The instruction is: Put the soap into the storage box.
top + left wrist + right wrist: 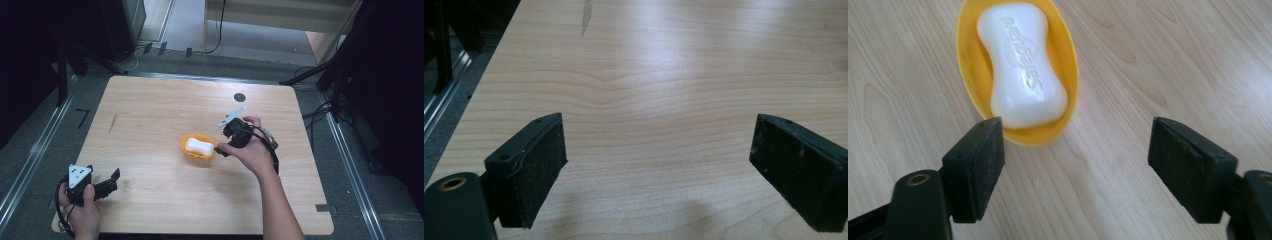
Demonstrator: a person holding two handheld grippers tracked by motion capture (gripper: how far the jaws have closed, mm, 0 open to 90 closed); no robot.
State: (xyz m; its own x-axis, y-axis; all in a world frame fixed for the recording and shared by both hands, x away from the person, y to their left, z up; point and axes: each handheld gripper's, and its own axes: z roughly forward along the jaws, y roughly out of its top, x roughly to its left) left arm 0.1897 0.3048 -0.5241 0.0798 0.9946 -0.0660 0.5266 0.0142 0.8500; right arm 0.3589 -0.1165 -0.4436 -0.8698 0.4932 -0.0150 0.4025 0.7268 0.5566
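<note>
Bench: a pale wooden bench (150, 110) with rounded corners, grey floor and metal rails running along its left and right edges, dark stands beyond the far corners.
Open room: bare wood across the far half and along the left edge; a small dark round mark (240, 97) sits near the far edge, right of middle, and a faint dark streak (112, 122) lies toward the left edge.
Soap dish: a yellow oval soap dish (189, 150) stands near the middle of the bench, well clear of every edge.
Soap: a white, waisted bar of soap (199, 146) lies inside the dish, lengthwise, raised lettering on its top face, as the right gripper view shows (1022, 65).
Right gripper: the right gripper (223, 146), held in the person's right hand (250, 150), sits just beside the dish on its right, fingers (975, 167) pointing at it.
Right fingers: parted about halfway, nothing between them but bare wood; the dish's near rim lies just ahead of them, closer to one pad, and the soap is untouched.
Left gripper: the left gripper (112, 181), in the left hand (82, 212), rests at the near left corner of the bench, well apart from the dish.
Left fingers: spread wide (531, 170), empty, over clear wood with the bench's left edge just beside them.
</note>
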